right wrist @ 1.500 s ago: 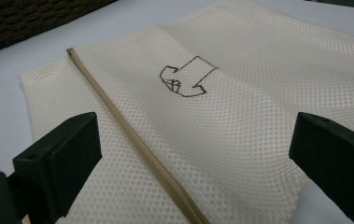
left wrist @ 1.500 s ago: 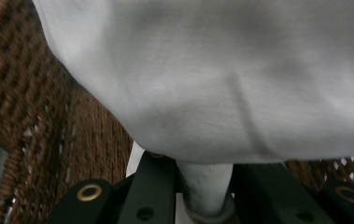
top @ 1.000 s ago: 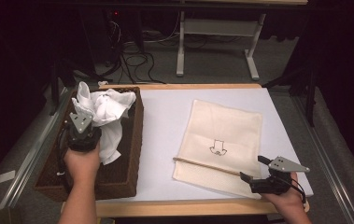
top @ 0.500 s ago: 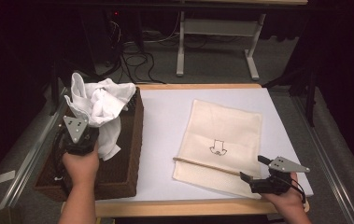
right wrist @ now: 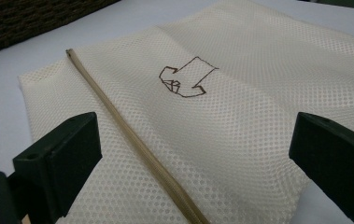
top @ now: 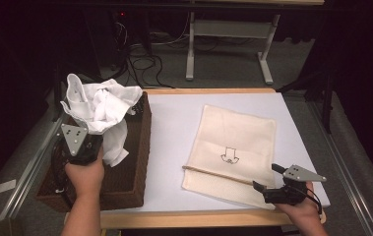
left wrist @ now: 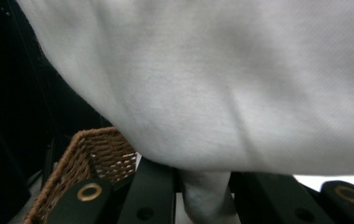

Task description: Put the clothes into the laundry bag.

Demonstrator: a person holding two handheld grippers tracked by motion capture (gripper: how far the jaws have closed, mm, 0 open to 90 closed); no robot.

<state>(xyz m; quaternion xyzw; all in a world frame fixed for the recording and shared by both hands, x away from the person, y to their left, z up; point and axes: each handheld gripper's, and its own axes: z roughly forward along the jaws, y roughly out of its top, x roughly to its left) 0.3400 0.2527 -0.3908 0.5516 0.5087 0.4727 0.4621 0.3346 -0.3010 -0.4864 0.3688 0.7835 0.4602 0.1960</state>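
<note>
High view: a crumpled white garment (top: 100, 110) is held up over the far end of the wicker basket (top: 135, 162), which stands at the left edge of the white table (top: 174, 128). The left gripper (top: 86, 129) is buried in the cloth from below, a fold of it pinched between its closed jaws. To the right of the basket a cream mesh bag (top: 238, 142) lies flat, zip edge towards the person. The right gripper (top: 266, 178) is seen at the near right corner of the bag, farthest from the basket, its jaws spread and holding nothing.

Left gripper view: the garment (left wrist: 221, 88) hangs across the lens, a tail of it squeezed between the two black jaws; the woven corner of the basket (left wrist: 88, 149) is seen below left.

Right gripper view: the bag (right wrist: 240, 116) with its closed zip (right wrist: 132, 140) and small stitched emblem (right wrist: 186, 77) lies between the wide-apart jaws, and the basket's dark wall (right wrist: 34, 21) is seen beyond the bag's far corner.

The step is judged to be lifting the garment clear of the basket. It would be done well if the cloth were raised until its trailing hem is free of the rim, then carried across to the bag, whose zip is best opened first.
</note>
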